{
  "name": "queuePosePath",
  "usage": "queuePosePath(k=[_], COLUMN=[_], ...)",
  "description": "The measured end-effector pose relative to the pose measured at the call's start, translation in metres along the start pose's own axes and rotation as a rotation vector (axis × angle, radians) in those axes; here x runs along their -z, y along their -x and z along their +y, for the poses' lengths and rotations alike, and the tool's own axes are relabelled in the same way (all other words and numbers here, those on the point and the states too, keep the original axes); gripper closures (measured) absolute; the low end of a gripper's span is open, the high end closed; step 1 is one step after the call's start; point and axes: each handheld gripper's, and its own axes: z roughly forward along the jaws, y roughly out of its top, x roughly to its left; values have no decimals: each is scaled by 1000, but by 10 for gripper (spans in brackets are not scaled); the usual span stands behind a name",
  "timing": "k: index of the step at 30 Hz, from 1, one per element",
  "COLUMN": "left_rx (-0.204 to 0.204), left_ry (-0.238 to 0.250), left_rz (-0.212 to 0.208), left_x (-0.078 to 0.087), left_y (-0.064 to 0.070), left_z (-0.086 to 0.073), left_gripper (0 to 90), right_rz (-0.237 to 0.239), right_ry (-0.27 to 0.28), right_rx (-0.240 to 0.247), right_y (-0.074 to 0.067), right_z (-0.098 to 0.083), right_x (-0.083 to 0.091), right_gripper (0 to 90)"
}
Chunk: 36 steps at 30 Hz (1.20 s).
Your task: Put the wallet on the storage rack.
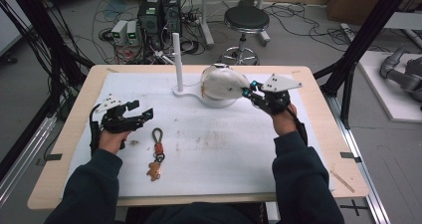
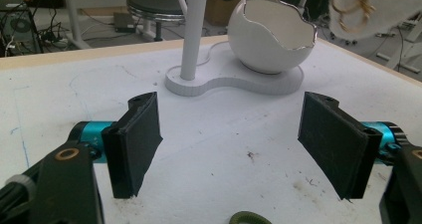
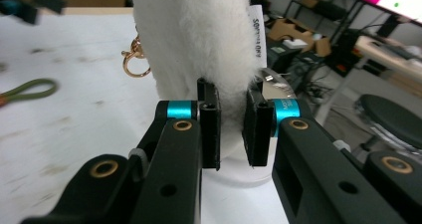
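A white fluffy plush (image 1: 224,82) with a gold clasp (image 3: 133,59) hangs over the white egg-shaped bowl (image 2: 271,35) at the back of the mat. My right gripper (image 1: 247,91) is shut on the plush's edge; the right gripper view has the fur (image 3: 199,40) pinched between its jaws (image 3: 232,129). My left gripper (image 1: 142,112) is open over the left of the mat, its jaws (image 2: 231,149) wide with nothing between them. A keychain (image 1: 157,152) with a green cord loop (image 2: 249,218) and a brown figure lies flat just right of the left hand.
The bowl shares a white base (image 2: 234,82) with an upright white post (image 1: 177,59) to its left. A white foam mat (image 1: 224,149) covers the wooden table. A stool (image 1: 245,20), computers and cables stand on the floor beyond the far edge.
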Motion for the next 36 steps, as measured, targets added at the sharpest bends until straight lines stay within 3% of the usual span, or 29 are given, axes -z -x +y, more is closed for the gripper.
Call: queuePosePath(k=[3,8,9,17,28,30,31,32,33,34,36], left_rx=[3,2,9,14,15,17,18,18,17,17,20], left_ry=[-1,-8,-8,-11,-19,-19,-20,-22,-25,-25,-25], left_rz=[-1,-4,-3,-5,-13,-12,-13,-14,-16,-16,-21], left_x=[0,-2,-2,-3,-3,-3,-3,-3,-3,-3,-4], left_y=[-1,0,-1,-2,-1,-1,-1,-1,-1,-1,-1], left_z=[-1,-2,-2,-3,-3,-3,-3,-3,-3,-3,-3], left_gripper=[245,245,245,245,245,245,246,246,245,245,245], right_rz=[-49,-69,-77,-103,-85,-87,-72,-72,-67,-67,-33], right_ry=[-24,-67,-80,-158,-288,-280,-272,-272,-262,-262,-200], right_rx=[9,7,9,95,140,107,48,48,-5,-5,-107], right_y=[20,34,37,35,28,28,31,31,34,34,41], right_z=[7,8,9,6,-14,-15,-15,-15,-15,-15,-16], right_x=[-13,-32,-43,-85,-116,-116,-112,-112,-105,-105,-92], right_gripper=[807,806,806,805,791,740,687,687,582,582,588])
